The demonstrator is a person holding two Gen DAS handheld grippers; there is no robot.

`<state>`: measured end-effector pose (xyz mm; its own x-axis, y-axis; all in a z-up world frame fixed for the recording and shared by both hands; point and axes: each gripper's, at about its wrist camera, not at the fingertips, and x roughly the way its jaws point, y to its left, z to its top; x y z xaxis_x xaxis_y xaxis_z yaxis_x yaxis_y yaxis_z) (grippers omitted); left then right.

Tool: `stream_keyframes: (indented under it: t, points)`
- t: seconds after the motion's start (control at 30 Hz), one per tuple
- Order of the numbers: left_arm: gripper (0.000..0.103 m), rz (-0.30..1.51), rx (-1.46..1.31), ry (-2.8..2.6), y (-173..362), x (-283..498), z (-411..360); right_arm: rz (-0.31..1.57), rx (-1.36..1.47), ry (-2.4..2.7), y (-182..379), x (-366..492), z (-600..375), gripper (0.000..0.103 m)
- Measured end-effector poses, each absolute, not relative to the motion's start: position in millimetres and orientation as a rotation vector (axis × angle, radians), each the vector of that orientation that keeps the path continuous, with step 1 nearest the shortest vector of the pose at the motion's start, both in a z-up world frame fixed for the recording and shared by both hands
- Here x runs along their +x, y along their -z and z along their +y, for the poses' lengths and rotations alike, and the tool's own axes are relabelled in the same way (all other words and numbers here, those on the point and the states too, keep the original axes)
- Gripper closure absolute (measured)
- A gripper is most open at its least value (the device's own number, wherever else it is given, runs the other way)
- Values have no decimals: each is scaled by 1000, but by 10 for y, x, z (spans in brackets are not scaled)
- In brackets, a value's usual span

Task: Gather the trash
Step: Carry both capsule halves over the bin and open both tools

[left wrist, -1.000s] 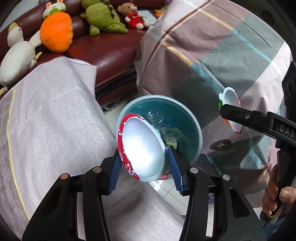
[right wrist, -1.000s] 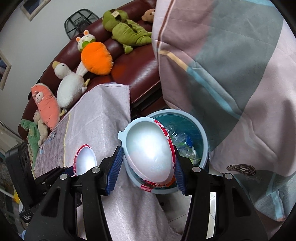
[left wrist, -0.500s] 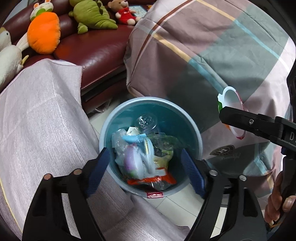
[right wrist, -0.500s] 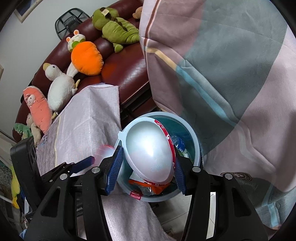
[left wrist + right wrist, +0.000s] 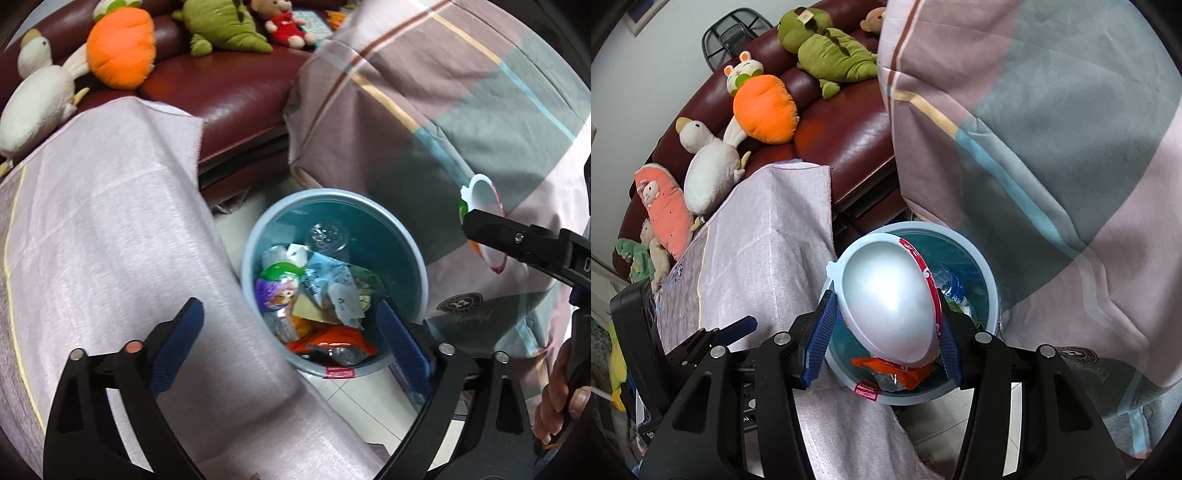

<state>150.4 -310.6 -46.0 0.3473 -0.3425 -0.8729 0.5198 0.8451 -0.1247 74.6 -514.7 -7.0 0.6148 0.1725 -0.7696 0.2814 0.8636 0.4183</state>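
Note:
A light-blue trash bin point(image 5: 413, 254) stands on the floor between a cloth-covered table and a draped bed. It holds wrappers, a clear bottle and a purple-and-green egg half point(image 5: 275, 290). My left gripper point(image 5: 291, 332) is open and empty above the bin's near rim. My right gripper point(image 5: 886, 332) is shut on a white egg-shaped shell half with a red rim point(image 5: 890, 306), held over the bin point(image 5: 990, 280). The same shell point(image 5: 482, 195) and right gripper show at the right edge of the left wrist view.
The table under a pinkish-grey cloth point(image 5: 110, 240) lies left of the bin. A plaid blanket point(image 5: 461, 92) hangs at the right. A dark red sofa point(image 5: 229, 88) with plush toys point(image 5: 122, 48) sits behind. White floor tiles point(image 5: 354, 395) show by the bin.
My left gripper opened and the red-rimmed shell half it held dropped into the bin. My right gripper moved over the bin, still holding its shell half.

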Motion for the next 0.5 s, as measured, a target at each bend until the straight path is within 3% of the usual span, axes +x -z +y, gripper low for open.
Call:
stream_keyframes:
  t: [0.5]
  points:
    - [4,1060,136,505,290,1462,-2593,941,465,46,-101,855,-4740,52]
